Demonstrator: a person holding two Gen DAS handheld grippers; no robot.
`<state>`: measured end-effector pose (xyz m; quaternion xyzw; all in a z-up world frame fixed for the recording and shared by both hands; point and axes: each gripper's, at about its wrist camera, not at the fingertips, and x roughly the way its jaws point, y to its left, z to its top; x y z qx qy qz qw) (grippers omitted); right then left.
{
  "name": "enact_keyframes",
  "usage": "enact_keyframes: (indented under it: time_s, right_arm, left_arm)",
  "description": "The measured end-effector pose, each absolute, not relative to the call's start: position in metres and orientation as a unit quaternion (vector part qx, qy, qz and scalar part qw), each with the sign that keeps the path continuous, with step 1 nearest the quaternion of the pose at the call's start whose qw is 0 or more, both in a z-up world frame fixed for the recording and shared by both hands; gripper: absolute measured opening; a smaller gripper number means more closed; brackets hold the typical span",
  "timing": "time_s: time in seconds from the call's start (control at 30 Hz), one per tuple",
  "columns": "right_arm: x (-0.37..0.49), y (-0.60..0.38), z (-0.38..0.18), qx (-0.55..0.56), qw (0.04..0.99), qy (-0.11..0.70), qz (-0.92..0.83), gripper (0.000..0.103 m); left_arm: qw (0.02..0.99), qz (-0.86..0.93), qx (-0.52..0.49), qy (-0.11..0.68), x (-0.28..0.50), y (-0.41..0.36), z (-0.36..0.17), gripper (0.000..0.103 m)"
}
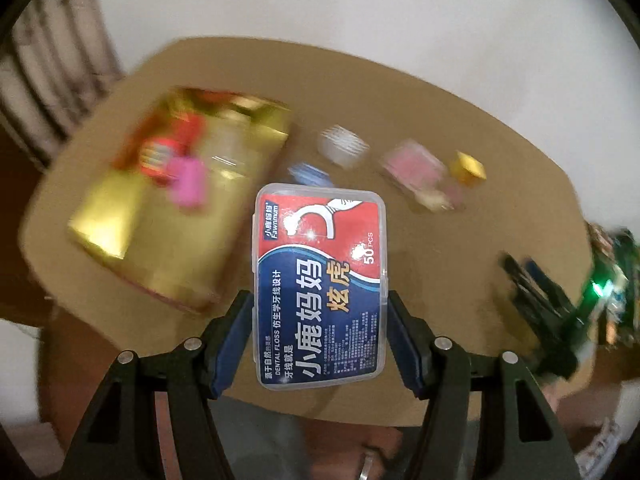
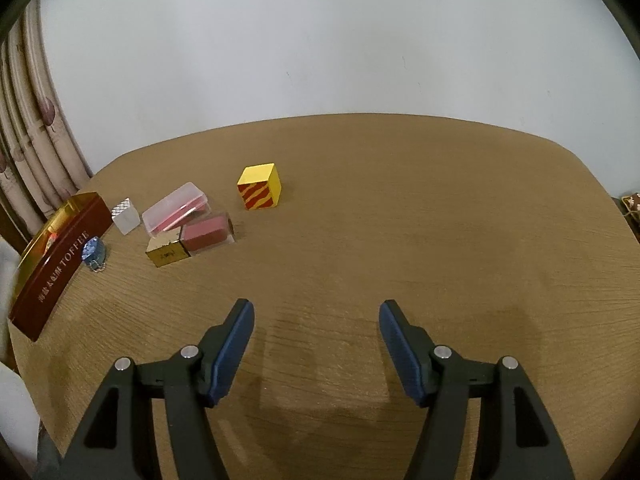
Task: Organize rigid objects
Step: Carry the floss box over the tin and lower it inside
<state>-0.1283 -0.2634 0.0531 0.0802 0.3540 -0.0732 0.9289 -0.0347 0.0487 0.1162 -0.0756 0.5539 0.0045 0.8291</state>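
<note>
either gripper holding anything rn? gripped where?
The left gripper holds the dental floss box, its pads pressing the two long sides of the near half. The right gripper is open and empty.

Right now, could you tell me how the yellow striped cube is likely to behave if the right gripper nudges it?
The cube sits flat on the table, so it should slide, not roll. Its squat shape makes tipping unlikely. It looks rigid, probably painted wood.

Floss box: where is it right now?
Left wrist view: the floss box is clamped between the left gripper fingers, lifted above the table, right of the gold tin.
</note>
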Motion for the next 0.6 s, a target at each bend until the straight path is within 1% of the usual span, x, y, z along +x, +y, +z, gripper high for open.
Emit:
enact_keyframes:
  time_s: [0.1, 0.23, 0.37, 0.6]
  right_arm:
    - [-0.127, -0.264, 0.051, 0.077, 0.927, 0.359, -0.077, 0.067]
    - [-0.125, -0.264, 0.05, 0.073, 0.924, 0.366, -0.081, 0.067]
    - [-0.123, -0.264, 0.048, 0.069, 0.922, 0.372, -0.084, 0.067]
    - [-0.12, -0.264, 0.047, 0.065, 0.919, 0.38, -0.087, 0.067]
  left_arm:
    - [0.838, 0.047, -0.058, 0.541, -0.014, 0.1, 0.126, 0.06]
    - [0.83, 0.061, -0.041, 0.553, 0.009, 0.151, 0.114, 0.06]
    - [0.816, 0.071, -0.028, 0.573, 0.04, 0.156, 0.074, 0.06]
    - [0.789, 0.077, -0.032, 0.608, 0.06, 0.17, 0.036, 0.06]
